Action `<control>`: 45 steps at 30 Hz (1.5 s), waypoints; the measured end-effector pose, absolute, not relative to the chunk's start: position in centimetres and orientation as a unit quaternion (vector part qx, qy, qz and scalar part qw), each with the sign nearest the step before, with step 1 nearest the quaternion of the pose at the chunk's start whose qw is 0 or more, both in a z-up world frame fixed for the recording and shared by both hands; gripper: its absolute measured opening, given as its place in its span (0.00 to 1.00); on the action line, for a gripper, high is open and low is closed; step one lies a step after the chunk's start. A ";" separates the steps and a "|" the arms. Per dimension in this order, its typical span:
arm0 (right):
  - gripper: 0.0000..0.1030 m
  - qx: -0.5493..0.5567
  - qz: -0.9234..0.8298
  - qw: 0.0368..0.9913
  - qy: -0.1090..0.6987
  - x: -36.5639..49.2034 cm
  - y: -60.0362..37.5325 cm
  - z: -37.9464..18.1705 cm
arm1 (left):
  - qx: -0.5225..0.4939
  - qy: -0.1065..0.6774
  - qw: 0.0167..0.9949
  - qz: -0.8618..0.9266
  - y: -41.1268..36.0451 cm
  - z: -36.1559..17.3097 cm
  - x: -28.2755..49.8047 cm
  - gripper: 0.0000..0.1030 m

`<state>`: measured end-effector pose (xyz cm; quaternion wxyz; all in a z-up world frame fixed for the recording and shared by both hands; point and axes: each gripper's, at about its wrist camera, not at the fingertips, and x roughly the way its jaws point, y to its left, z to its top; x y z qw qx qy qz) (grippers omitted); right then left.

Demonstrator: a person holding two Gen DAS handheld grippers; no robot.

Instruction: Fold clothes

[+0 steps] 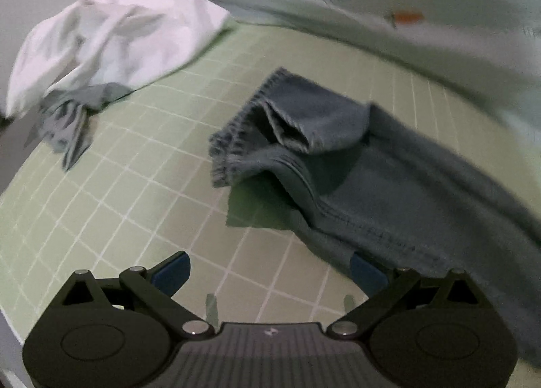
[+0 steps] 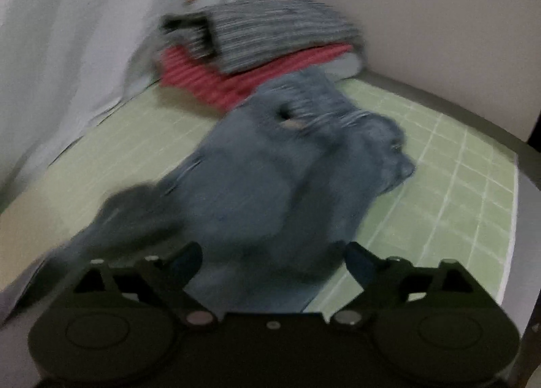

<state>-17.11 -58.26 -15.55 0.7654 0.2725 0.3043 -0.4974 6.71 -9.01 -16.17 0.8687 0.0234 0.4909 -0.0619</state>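
2 folded pieces sit in my stack (image 2: 257, 46) already. The jeans (image 1: 389, 178) sprawl half-bunched across the mat (image 1: 142, 192), a white heap (image 1: 111, 43) waits. My left tongs (image 1: 268, 273) gape wide, right tongs (image 2: 272, 261) too, both empty. Plenty left.

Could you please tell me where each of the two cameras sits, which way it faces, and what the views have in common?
Left wrist: sits on the left gripper, facing forward and down along its open fingers at the green grid mat, jeans and a white garment.
Right wrist: sits on the right gripper, facing over the jeans toward a folded stack; its open fingers show.
Shared: the jeans and the mat.
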 end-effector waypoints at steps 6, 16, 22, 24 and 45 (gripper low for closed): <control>0.97 0.232 -0.443 0.799 0.335 -13.7 -51.6 -14.7 | 0.094 0.486 0.863 -0.097 -9.9 -17.8 9.1 0.97; 0.97 0.226 -0.427 0.794 0.368 -8.1 -44.5 -15.6 | 0.206 0.455 0.858 -0.118 -9.3 -19.6 13.0 0.99; 0.97 0.175 -0.379 0.812 0.407 -2.6 -40.7 -15.8 | 0.156 0.463 0.869 -0.077 -5.2 -19.6 16.8 0.99; 0.97 0.157 -0.360 0.819 0.418 -1.1 -39.8 -15.8 | 0.129 0.472 0.868 -0.080 -3.9 -19.6 17.3 1.00; 0.97 -0.004 -0.080 0.880 0.469 15.7 -25.7 -17.7 | 0.051 0.459 0.886 -0.037 2.1 -15.7 16.4 1.00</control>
